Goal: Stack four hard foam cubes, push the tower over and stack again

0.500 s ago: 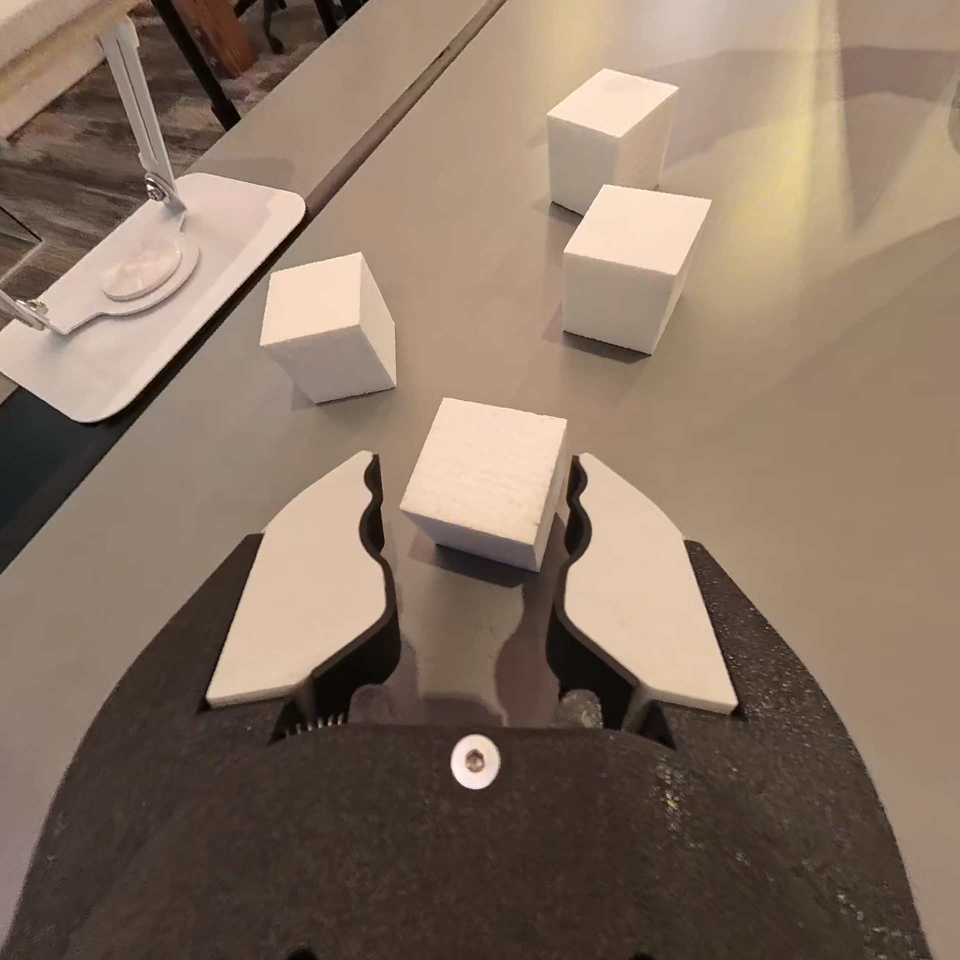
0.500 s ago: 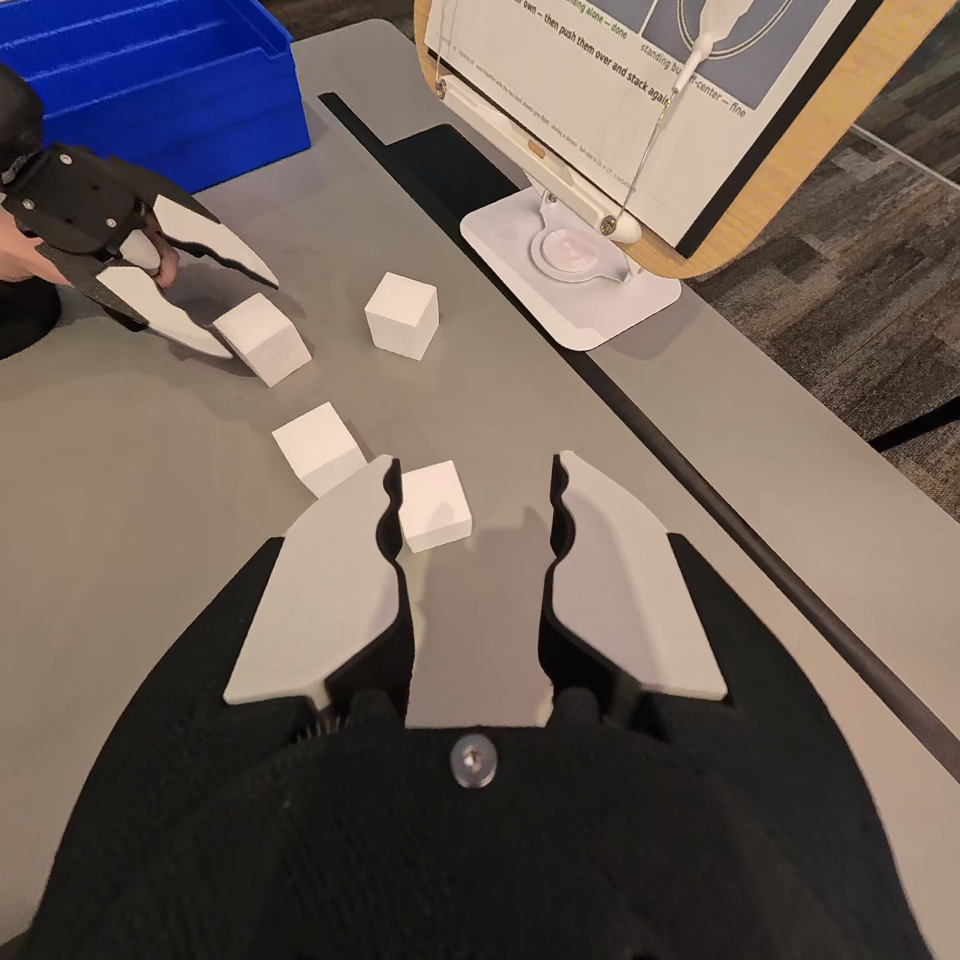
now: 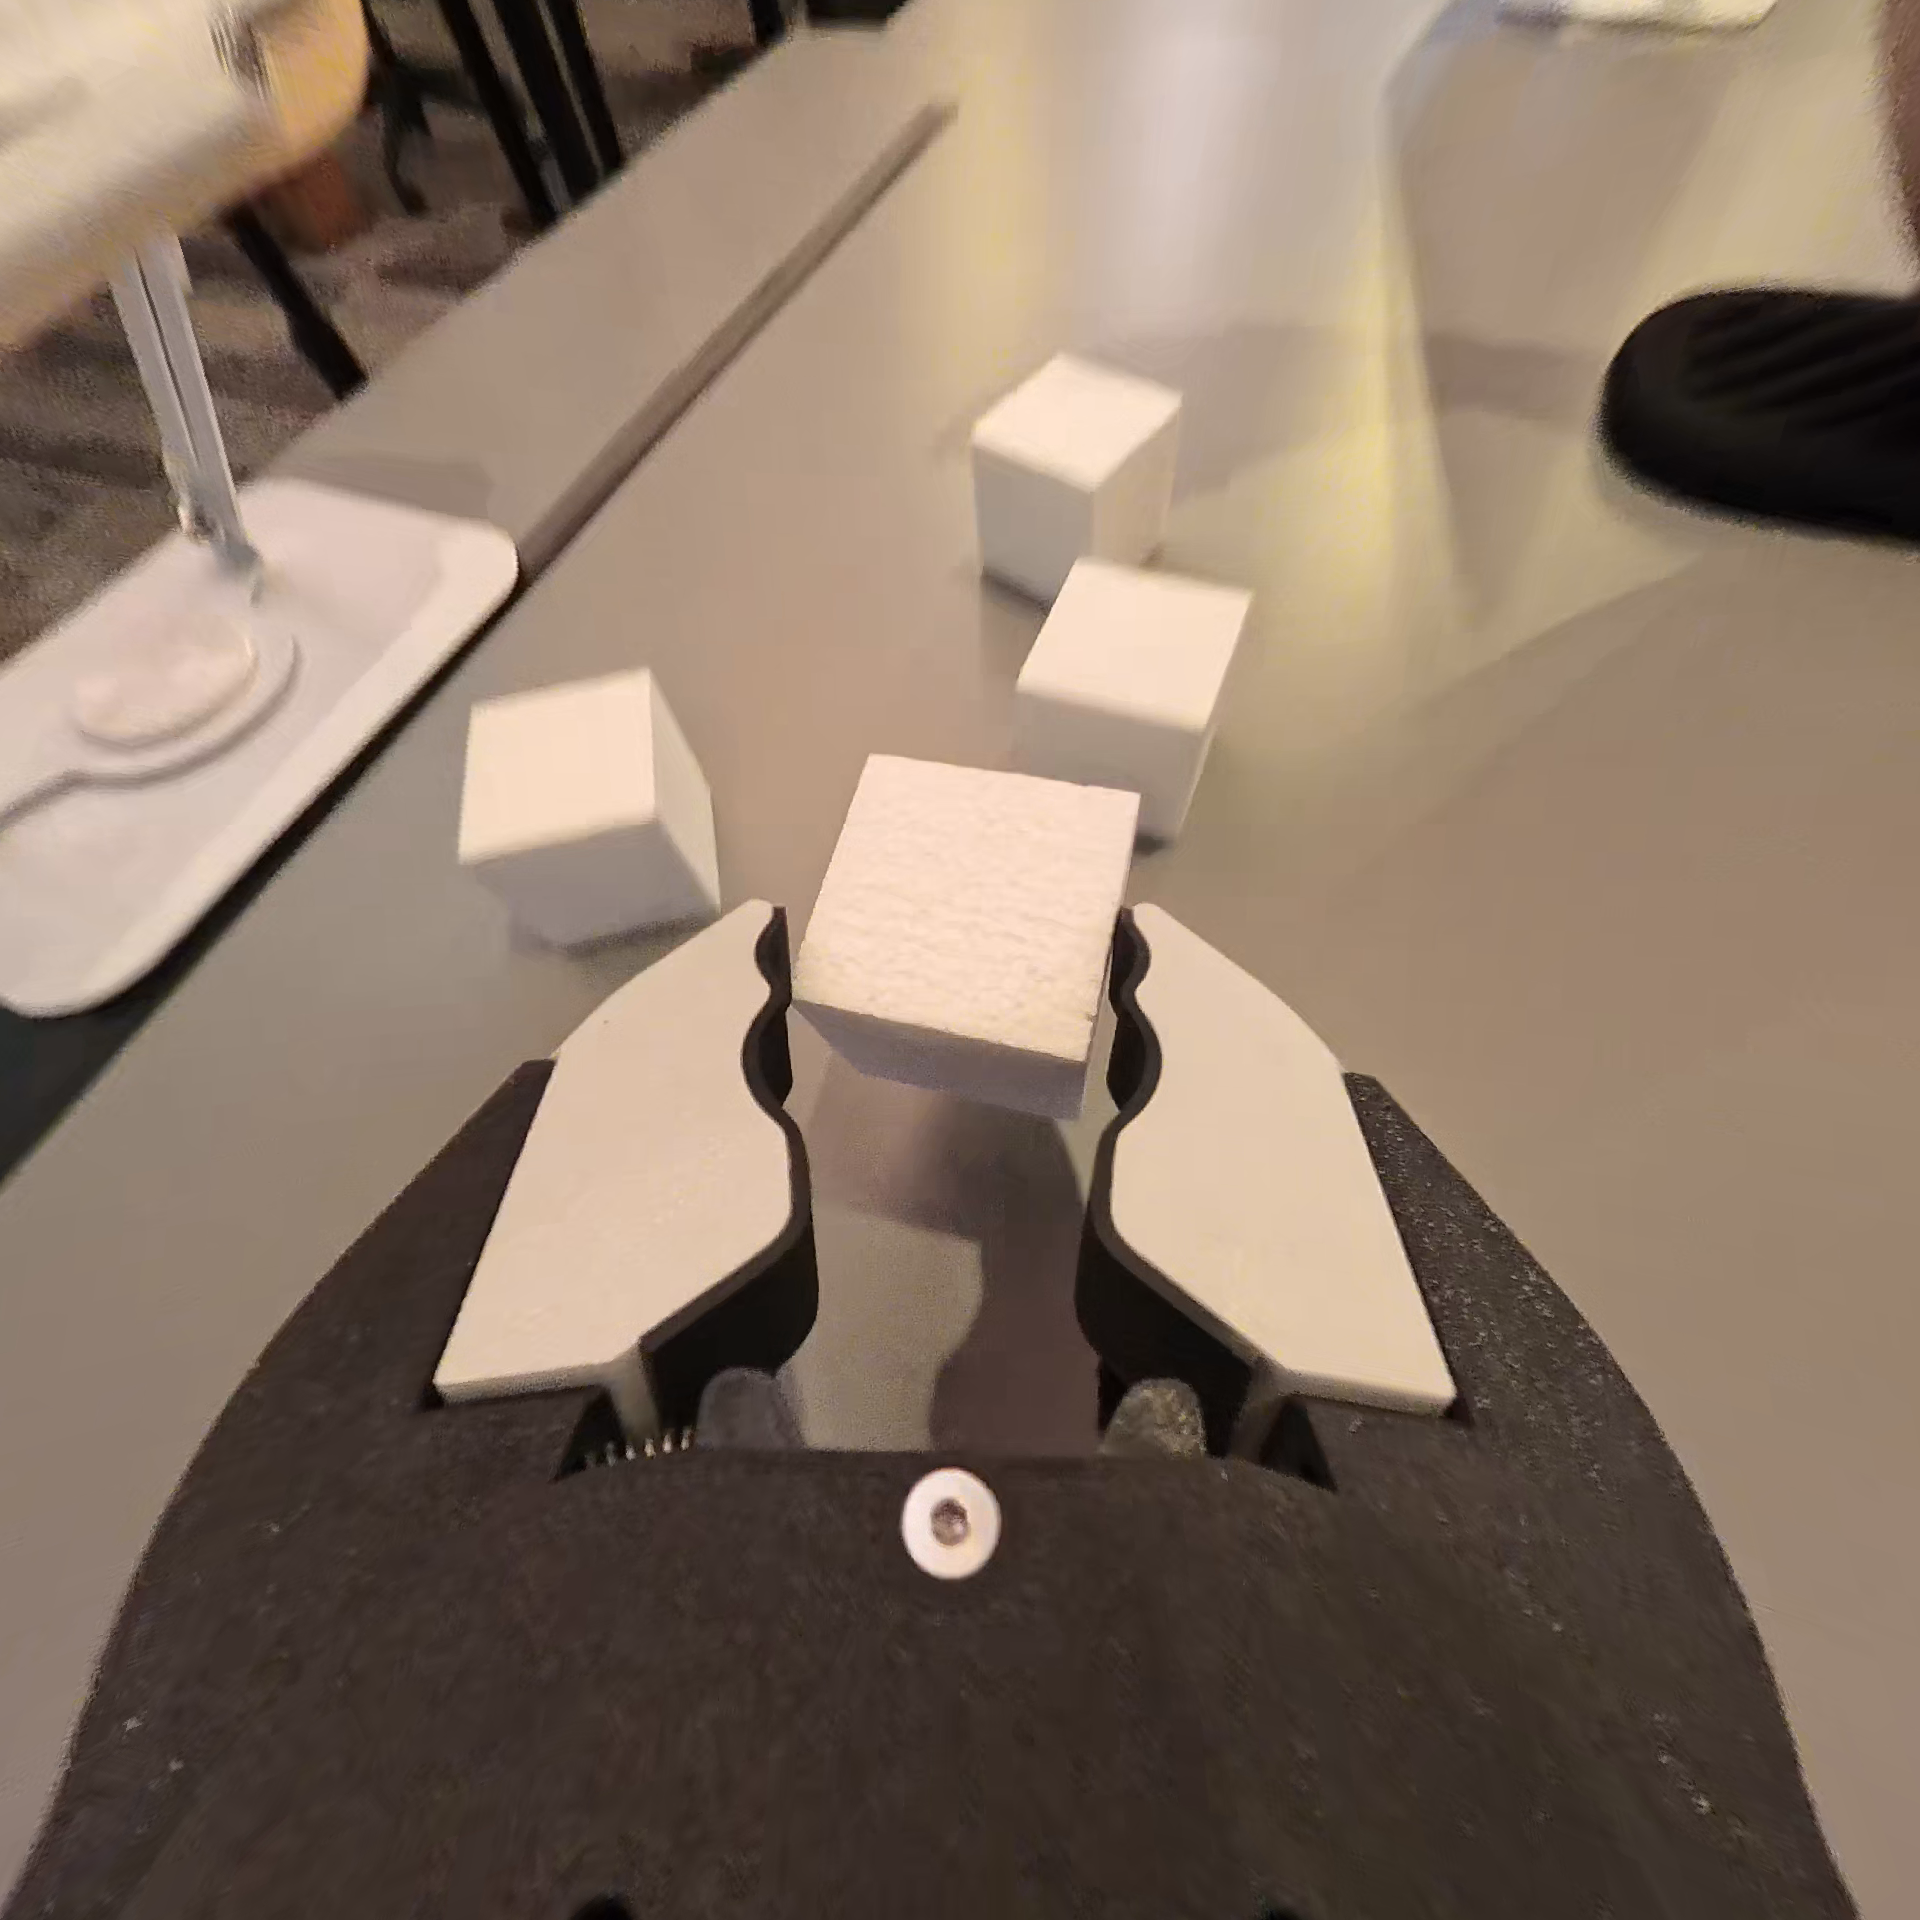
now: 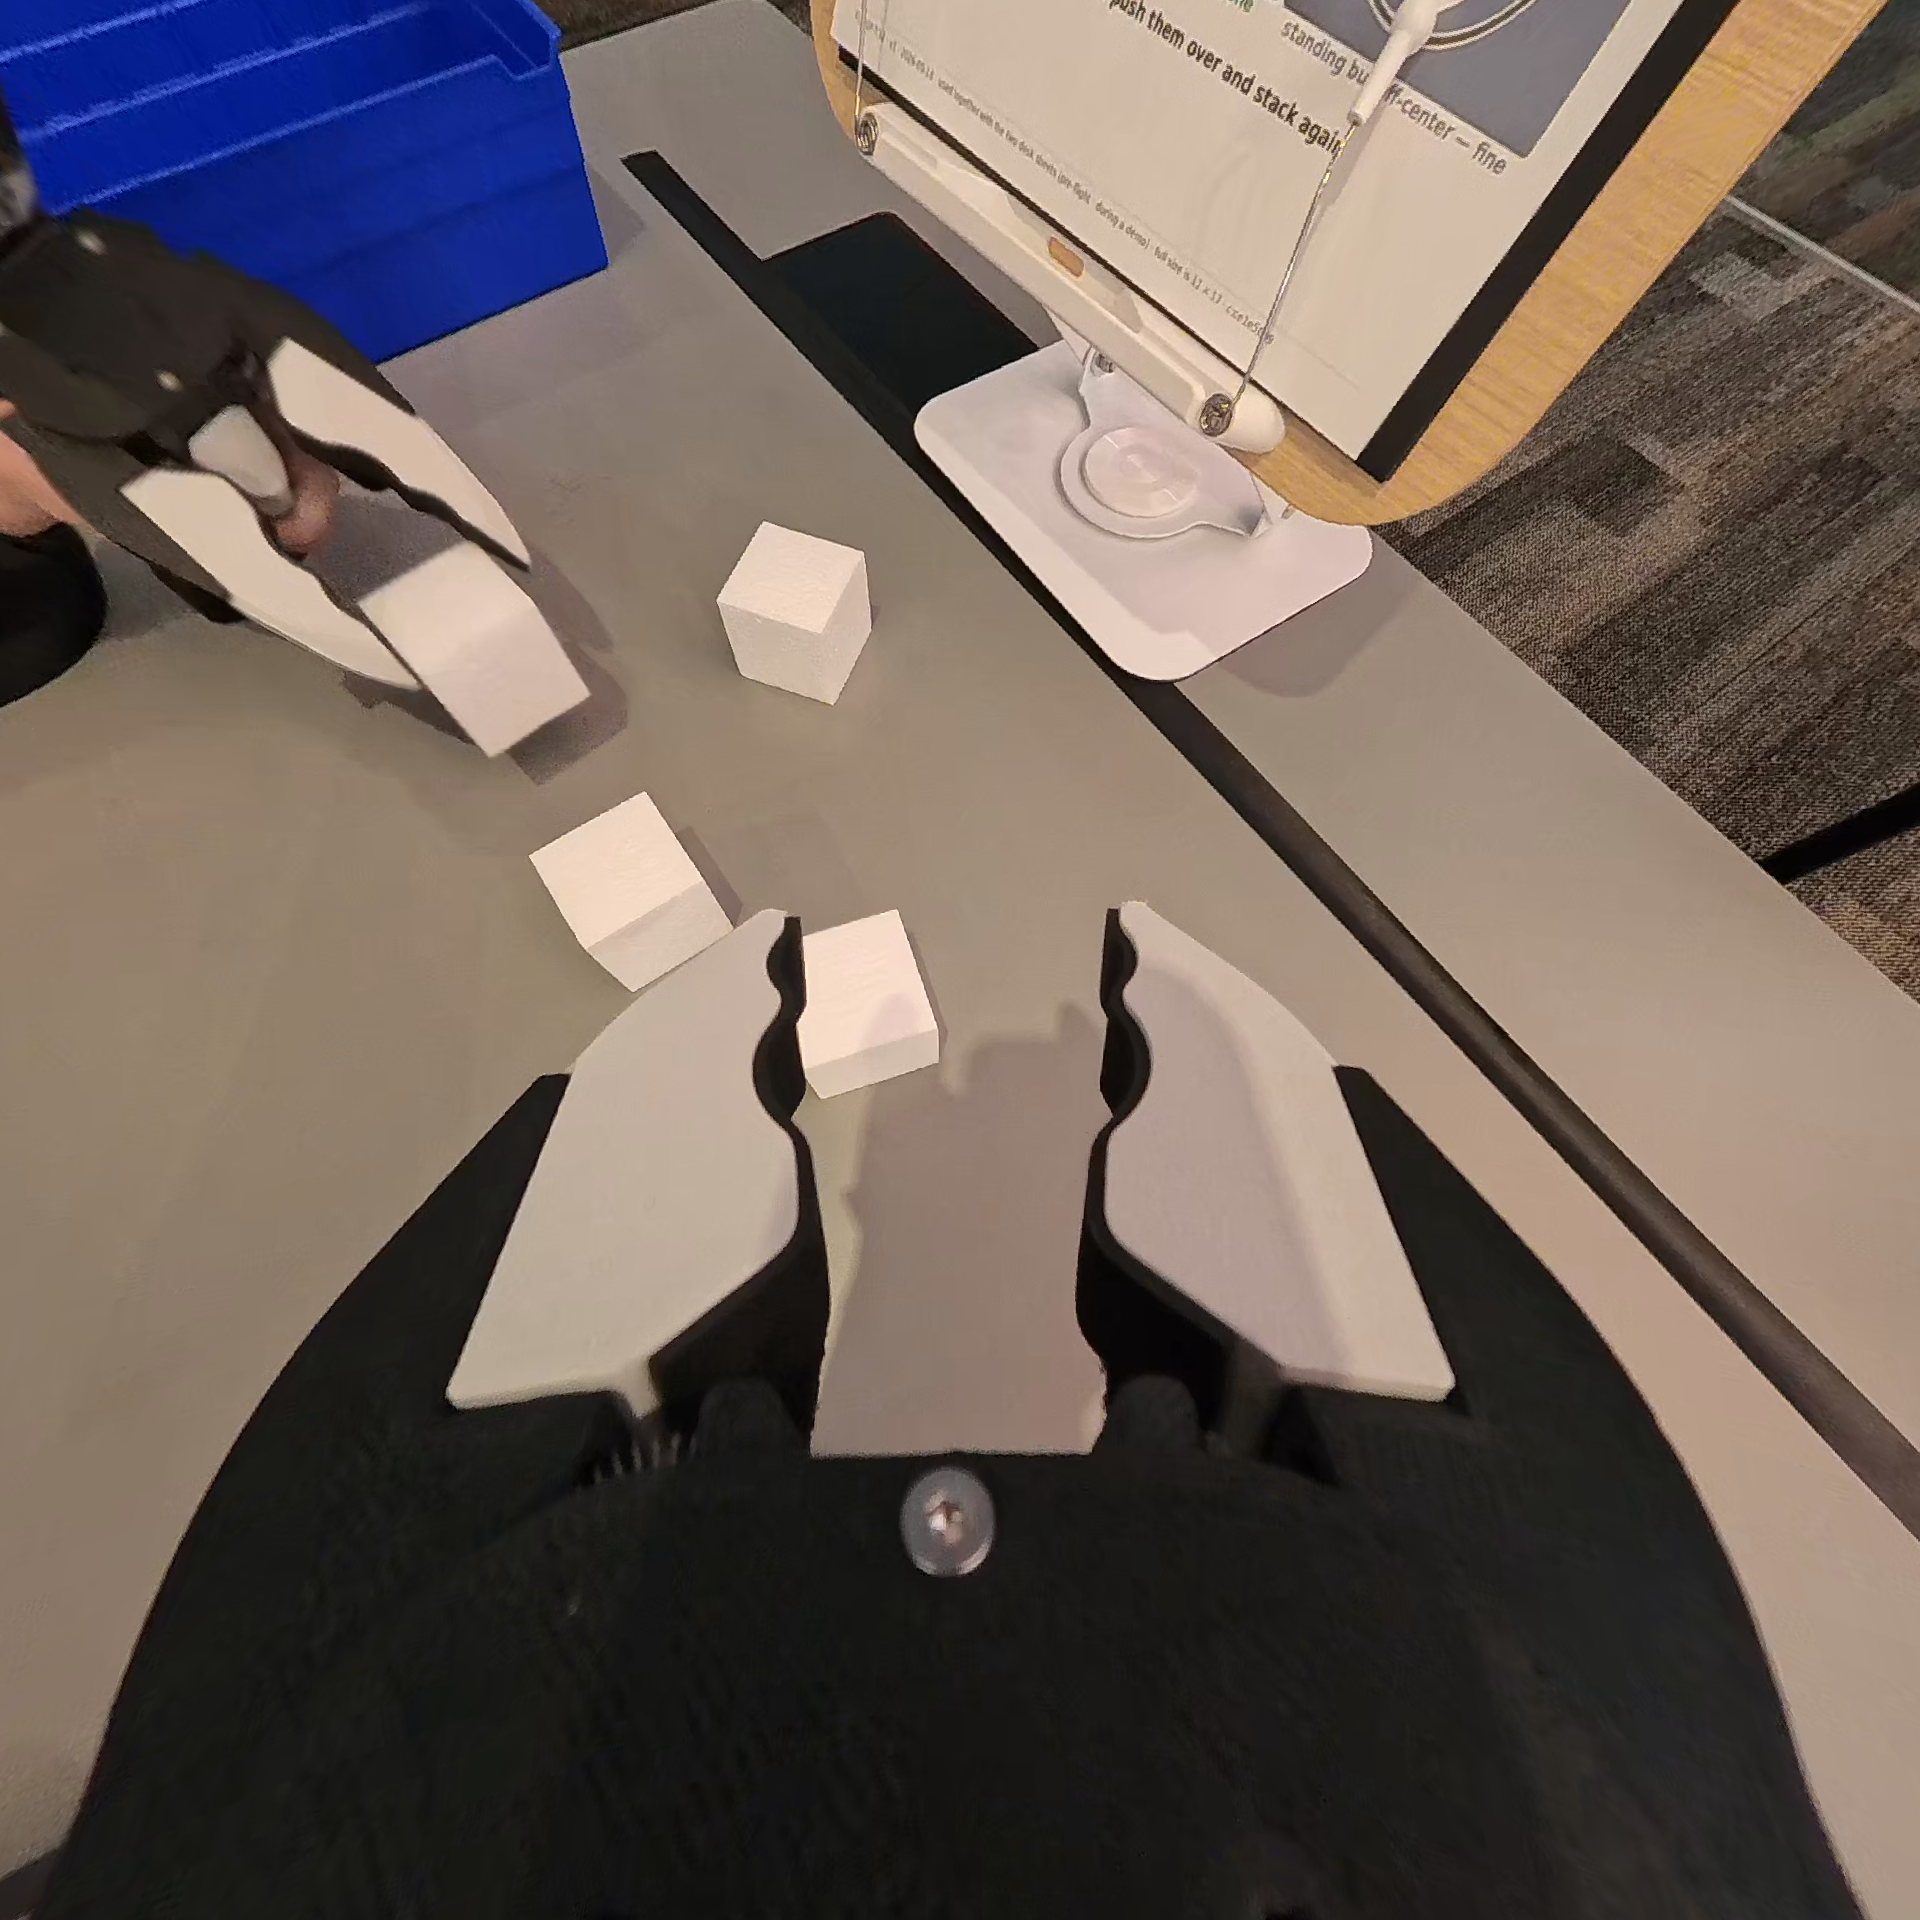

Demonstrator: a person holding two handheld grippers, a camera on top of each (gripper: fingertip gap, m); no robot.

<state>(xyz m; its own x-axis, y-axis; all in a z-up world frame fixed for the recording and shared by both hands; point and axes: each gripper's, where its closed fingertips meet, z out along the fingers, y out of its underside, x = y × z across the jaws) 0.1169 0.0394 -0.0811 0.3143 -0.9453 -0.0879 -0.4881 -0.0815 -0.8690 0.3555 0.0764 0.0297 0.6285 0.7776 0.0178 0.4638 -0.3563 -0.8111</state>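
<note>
My left gripper (image 3: pixel 952 935) is shut on a white foam cube (image 3: pixel 961 894) and holds it just above the grey table (image 3: pixel 1507 987). In the right wrist view the left gripper (image 4: pixel 457 613) and its cube (image 4: pixel 488 665) are at the left, over the cube's shadow. Three other white cubes stand apart on the table: one to the left (image 3: pixel 582 810), one ahead (image 3: pixel 1127 686), one farther off (image 3: pixel 1075 468). My right gripper (image 4: pixel 954 920) is open and empty above the table. A cube (image 4: pixel 868 1003) lies below it beside its left finger; two more cubes (image 4: pixel 629 888) (image 4: pixel 795 613) lie beyond.
A white stand base (image 4: pixel 1143 520) carrying a wooden board with a printed sheet stands at the table's far side. A blue bin (image 4: pixel 312 156) is at the back left. A dark seam (image 4: pixel 1351 935) runs between the two tabletops. The right gripper's black body (image 3: pixel 1766 416) shows in the left wrist view.
My left gripper has closed on the near cube and lifted it off the table, moving forward. My right gripper has barely moved and stays open.
</note>
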